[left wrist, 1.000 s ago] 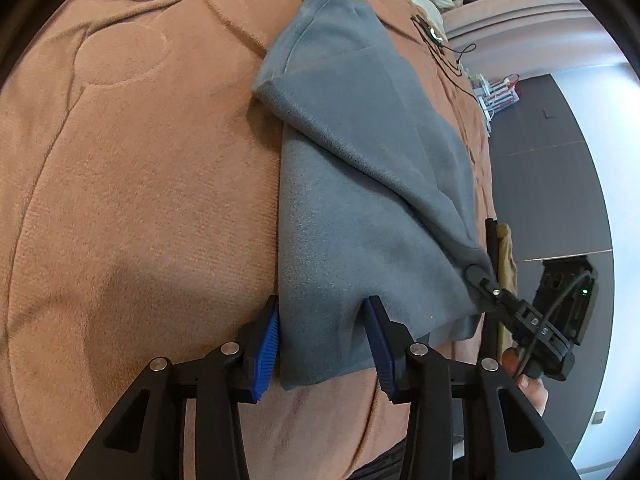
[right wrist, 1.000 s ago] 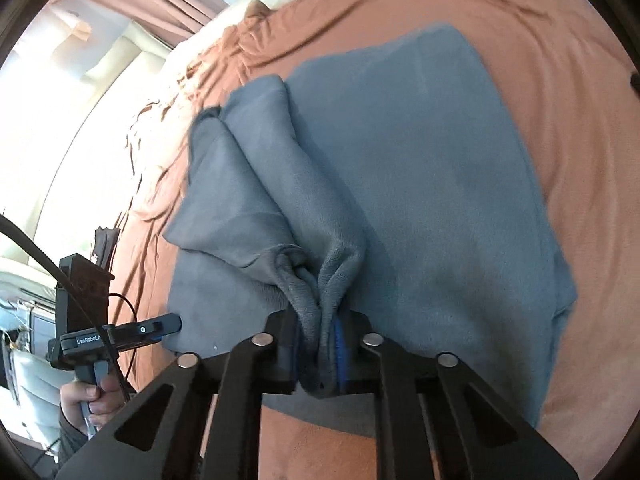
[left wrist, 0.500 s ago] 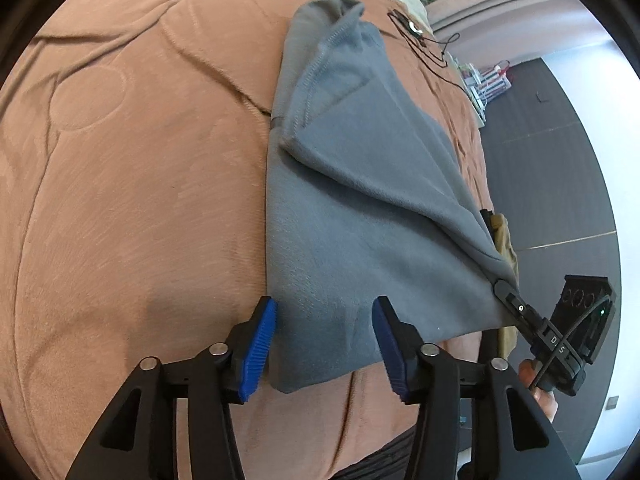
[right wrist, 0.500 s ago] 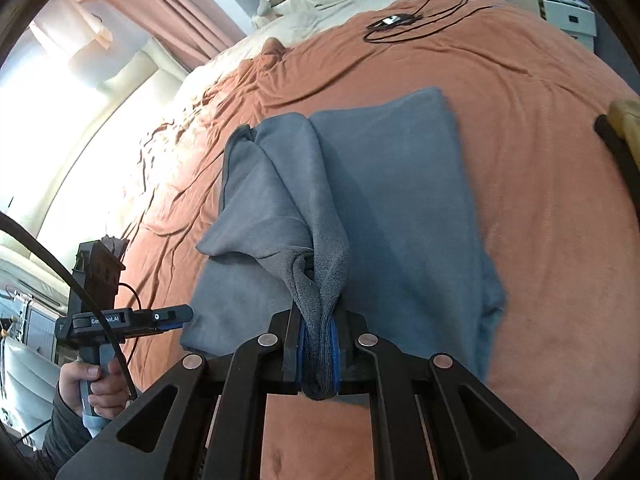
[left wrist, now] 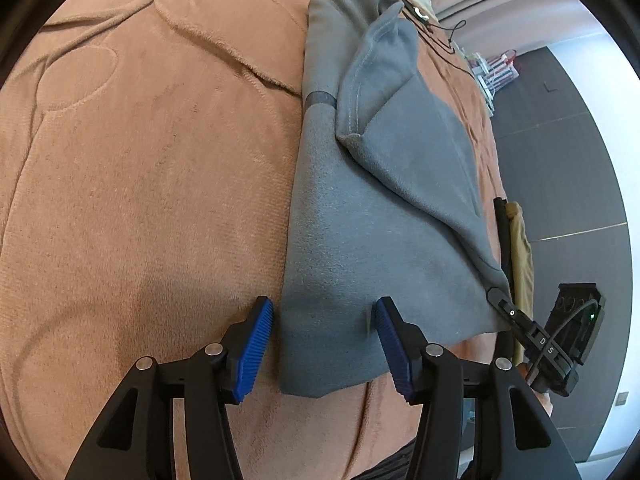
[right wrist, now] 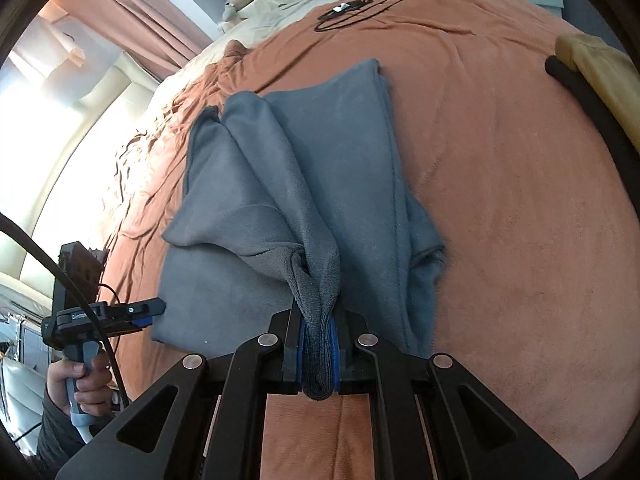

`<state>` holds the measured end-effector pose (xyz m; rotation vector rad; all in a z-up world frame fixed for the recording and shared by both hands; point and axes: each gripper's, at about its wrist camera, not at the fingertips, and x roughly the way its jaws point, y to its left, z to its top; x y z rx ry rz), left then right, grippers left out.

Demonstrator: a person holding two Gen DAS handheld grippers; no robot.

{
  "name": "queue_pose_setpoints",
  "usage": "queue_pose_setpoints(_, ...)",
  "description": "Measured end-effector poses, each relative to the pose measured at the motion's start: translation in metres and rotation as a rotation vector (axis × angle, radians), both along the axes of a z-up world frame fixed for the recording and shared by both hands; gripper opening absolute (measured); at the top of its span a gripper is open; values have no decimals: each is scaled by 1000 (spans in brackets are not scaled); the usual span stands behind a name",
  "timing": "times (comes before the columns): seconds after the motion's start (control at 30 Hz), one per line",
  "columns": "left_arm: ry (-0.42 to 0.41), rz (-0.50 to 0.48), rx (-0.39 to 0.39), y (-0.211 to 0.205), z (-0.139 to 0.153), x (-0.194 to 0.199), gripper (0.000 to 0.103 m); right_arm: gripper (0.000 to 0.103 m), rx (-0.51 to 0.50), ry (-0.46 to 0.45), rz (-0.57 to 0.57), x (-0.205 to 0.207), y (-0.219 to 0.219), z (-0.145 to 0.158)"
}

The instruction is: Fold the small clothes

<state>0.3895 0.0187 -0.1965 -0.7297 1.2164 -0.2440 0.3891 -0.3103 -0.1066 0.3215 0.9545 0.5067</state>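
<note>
Grey garment (right wrist: 320, 208) (right gripper (right wrist: 318, 354) clamped)

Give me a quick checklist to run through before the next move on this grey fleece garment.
1. Right hand-held gripper clamped on a bunched part of the grey fleece garment: ok.
2. Left hand-held gripper, whose jaws have just been opening, clear of the cloth: ok, blue pads stand apart around the near corner.
3. Garment folded flat: not ok, one flap is lifted and creased.
4. Orange-brown bedspread bare beside the garment: ok.
5. Black cable away from the garment: ok.
6. Underside layers aligned: cannot tell.
</note>
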Motion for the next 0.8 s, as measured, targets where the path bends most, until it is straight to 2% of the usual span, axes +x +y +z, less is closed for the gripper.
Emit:
queue_pose_setpoints(0.23, -5, 10, 8, 4, 8, -1, 55, 6, 6, -24, -17, -4, -9, 6)
queue_pose_setpoints(0.57, -101, 43, 22, 18, 58, 27, 55, 6, 19, 37, -30, 0, -15, -22)
queue_pose_setpoints(0.67, -119, 32, 32, 14, 68, 41, 56, 10, 52, 56, -34, 0, -19, -25)
queue_pose_setpoints(0.8, -110, 17, 53, 8, 63, 54, 56, 16, 61, 69, -17, -4, -26, -22)
